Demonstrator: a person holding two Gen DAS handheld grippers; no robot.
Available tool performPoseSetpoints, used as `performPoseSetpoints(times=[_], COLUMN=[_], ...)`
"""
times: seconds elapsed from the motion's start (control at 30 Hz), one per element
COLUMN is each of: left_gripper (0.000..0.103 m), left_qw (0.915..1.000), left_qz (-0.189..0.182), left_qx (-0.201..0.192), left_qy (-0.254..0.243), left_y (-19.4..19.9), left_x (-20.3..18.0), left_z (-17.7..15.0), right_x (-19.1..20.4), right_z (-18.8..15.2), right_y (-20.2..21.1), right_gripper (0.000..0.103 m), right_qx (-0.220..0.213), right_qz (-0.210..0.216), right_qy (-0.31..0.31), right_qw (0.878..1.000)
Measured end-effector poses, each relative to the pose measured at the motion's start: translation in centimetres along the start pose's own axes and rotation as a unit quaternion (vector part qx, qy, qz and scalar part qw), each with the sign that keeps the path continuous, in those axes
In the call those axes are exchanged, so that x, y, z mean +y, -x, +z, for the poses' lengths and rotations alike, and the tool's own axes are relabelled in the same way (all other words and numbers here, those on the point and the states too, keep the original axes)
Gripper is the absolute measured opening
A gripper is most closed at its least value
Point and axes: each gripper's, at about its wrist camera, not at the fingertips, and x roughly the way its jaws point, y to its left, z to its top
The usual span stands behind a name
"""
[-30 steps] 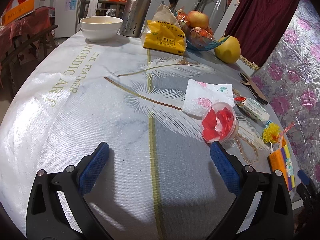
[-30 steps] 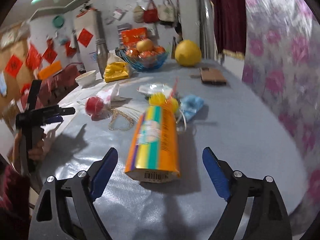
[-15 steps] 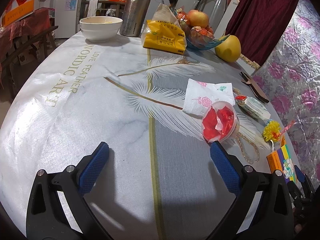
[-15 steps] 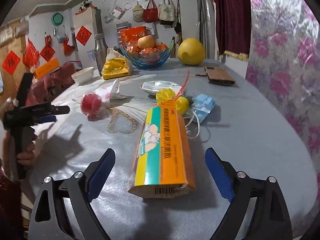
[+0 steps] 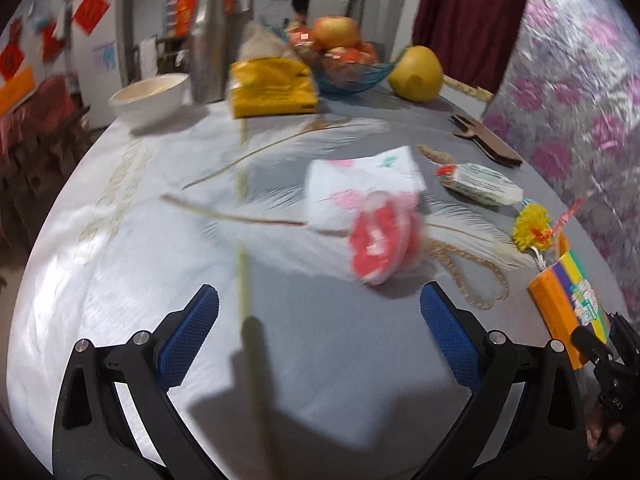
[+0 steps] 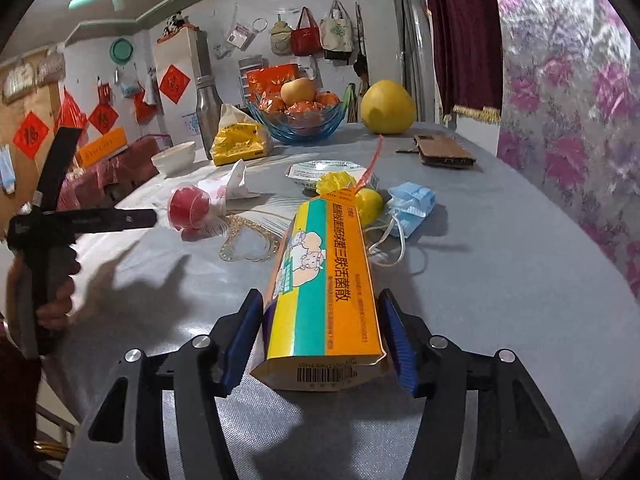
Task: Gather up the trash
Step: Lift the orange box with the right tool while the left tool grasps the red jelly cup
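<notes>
I am watching my right gripper [image 6: 320,340] closing in on the orange carton [image 6: 324,292] – its jaws have just been narrowing, and the blue pads [image 6: 244,340] are now sitting right at the carton's two long sides near the barcode end. The left pad looks to be touching the yellow edge; at the right pad I cannot tell whether a sliver of gap remains, so I am not calling it a firm grip. The carton is lying flat on the grey tablecloth [image 6: 500,280], its far end pointing toward 12 o'clock at a yellow pom-pom [image 6: 334,182] and a blue face mask [image 6: 412,204] at about 1 o'clock.

My left gripper [image 5: 318,328] is hanging wide open over the cloth with nothing between its fingers. Its view is blurring. Ahead of it, at 1 o'clock, a red wad in clear wrap [image 5: 382,244] is lying against a printed paper napkin [image 5: 360,184]. Further round at 2 o'clock a small white packet [image 5: 484,182] is resting on the cloth, and at 3 o'clock the same carton is showing at the picture's edge.

At the far rim, near 12 o'clock, a blue fruit bowl [image 6: 296,120], a yellow bag [image 6: 240,140], a white bowl [image 6: 174,158] and a pomelo [image 6: 386,108] are standing well apart from the trash.
</notes>
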Motion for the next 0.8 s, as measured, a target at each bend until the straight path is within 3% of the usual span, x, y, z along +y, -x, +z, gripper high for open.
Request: performPoseSetpoints(times=[0.07, 0.2, 0.33, 0.4, 0.6, 0.8], left_gripper=[0.096, 0.096, 0.094, 0.076, 0.041, 0.037], left_qw=[0.9997, 0.9980, 0.9967, 0.9968, 0.9980, 0.9987], left_qz=[0.000, 0.021, 0.051, 0.049, 0.037, 0.022], left_qx=[0.004, 0.000, -0.009, -0.008, -0.010, -0.013], left_qy=[-0.025, -0.060, -0.063, -0.062, -0.051, -0.043], left_y=[-0.7, -2.1, -3.2, -3.4, -3.1, -2.5], left_x=[-1.8, -4.6, -5.3, -5.1, -4.5, -4.3], left_z=[0.6, 1.7, 2.4, 2.4, 2.2, 1.8], right_x=[-0.7, 0.1, 0.3, 0.1, -0.1, 0.3], right_z=[-0.4, -0.6, -0.6, -0.4, 0.6, 1.0], right_y=[-0.5, -0.6, -0.5, -0.3, 0.2, 0.0], right_gripper=[0.057, 0.055, 0.058, 0.063, 0.070, 0.070], right_qx=[0.009, 0.006, 0.003, -0.004, -0.025, -0.029], right_qz=[0.021, -0.001, -0.007, -0.004, -0.003, 0.000], right_qy=[-0.022, 0.004, 0.007, 0.000, -0.008, -0.011], right_qw=[0.999, 1.000, 1.000, 1.000, 1.000, 1.000])
